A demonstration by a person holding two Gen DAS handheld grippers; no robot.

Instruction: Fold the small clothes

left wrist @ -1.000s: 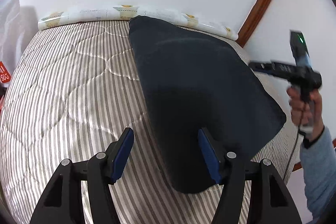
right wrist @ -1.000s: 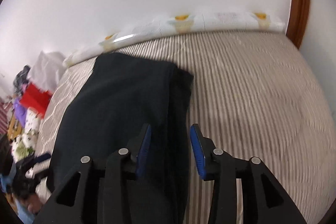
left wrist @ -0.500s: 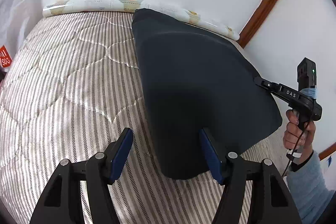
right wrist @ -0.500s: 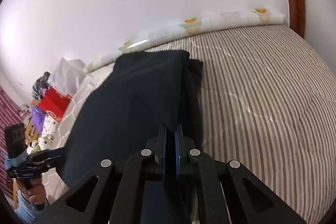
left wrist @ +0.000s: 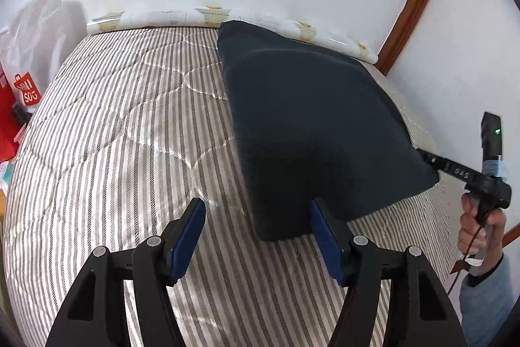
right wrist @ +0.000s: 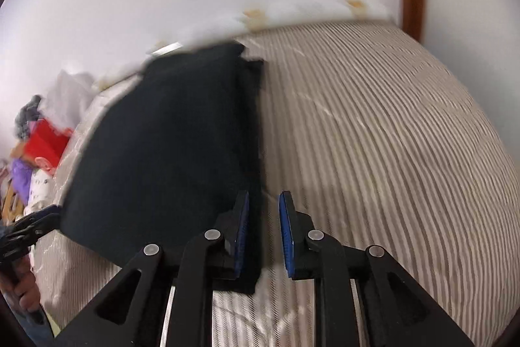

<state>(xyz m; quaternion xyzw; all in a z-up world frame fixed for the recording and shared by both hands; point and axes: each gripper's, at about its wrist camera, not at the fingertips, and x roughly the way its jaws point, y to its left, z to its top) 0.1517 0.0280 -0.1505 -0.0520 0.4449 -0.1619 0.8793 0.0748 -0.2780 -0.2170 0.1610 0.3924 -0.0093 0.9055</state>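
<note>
Lying across the striped quilted bed (left wrist: 123, 132) is a dark folded garment (left wrist: 312, 132), which is seen running from the patterned roll (left wrist: 208, 17) at the far edge, against the white wall, toward the near side. At the far left of the left wrist view, a red bag (left wrist: 19, 106) and a white bag (left wrist: 35, 32) are seen beside the bed. The left hand-held gripper (left wrist: 256, 236) is held above the bed with its jaws set wide apart; the near left corner of the garment is found between them, just beside the right-hand blue pad, but whether that pad touches the cloth cannot be told, and nothing is pinched. At the right of that view, the right hand-held gripper (left wrist: 429, 160) is met at the garment's right near corner, carried by a hand (left wrist: 481, 230) in a grey sleeve (left wrist: 487, 301). A curved wooden trim (left wrist: 412, 6) is seen on the wall behind it.

In the right wrist view, which is blurred, the garment (right wrist: 169, 145) is spread to the left, and a pile of coloured things (right wrist: 35, 145) is seen beyond the bed's left edge. The right hand-held gripper (right wrist: 264, 233) is set narrow, its jaws having just been opening after a near close. The garment's right edge is found between the pads, against the left-hand one, while a gap is left at the right-hand pad, so the cloth is not clamped. Bare striped bed (right wrist: 390, 135) is seen to the right.
</note>
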